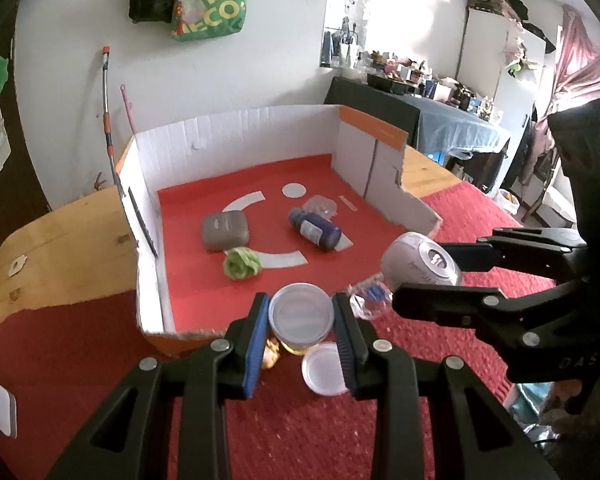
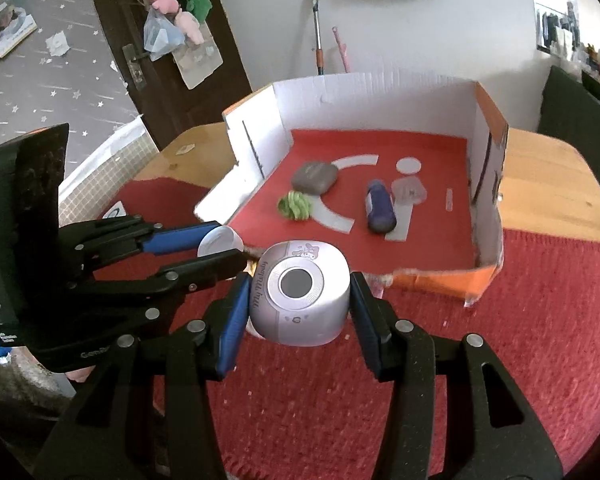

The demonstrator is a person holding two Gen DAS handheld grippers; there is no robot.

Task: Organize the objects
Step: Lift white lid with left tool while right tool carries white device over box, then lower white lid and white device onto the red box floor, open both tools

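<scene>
My left gripper (image 1: pixel 302 318) is shut on a clear plastic tub (image 1: pixel 300 314) and holds it over the near edge of the cardboard box (image 1: pixel 148 184). My right gripper (image 2: pixel 298 300) is shut on a pale lilac can (image 2: pixel 298 298), raised just in front of the box; the can also shows in the left wrist view (image 1: pixel 418 266). Inside the box lie a grey case (image 1: pixel 225 230), a green scrunchie (image 1: pixel 242 263), a dark blue bottle (image 1: pixel 315 229) and a clear plastic piece (image 1: pixel 320 205).
On the red mat (image 1: pixel 440 360) below my left gripper lie a white lid (image 1: pixel 324 368), a gold wrapped item (image 1: pixel 271 354) and a crumpled clear bottle (image 1: pixel 370 296). The box has tall white walls at the back and sides. A wooden table edge (image 1: pixel 60 240) lies to the left.
</scene>
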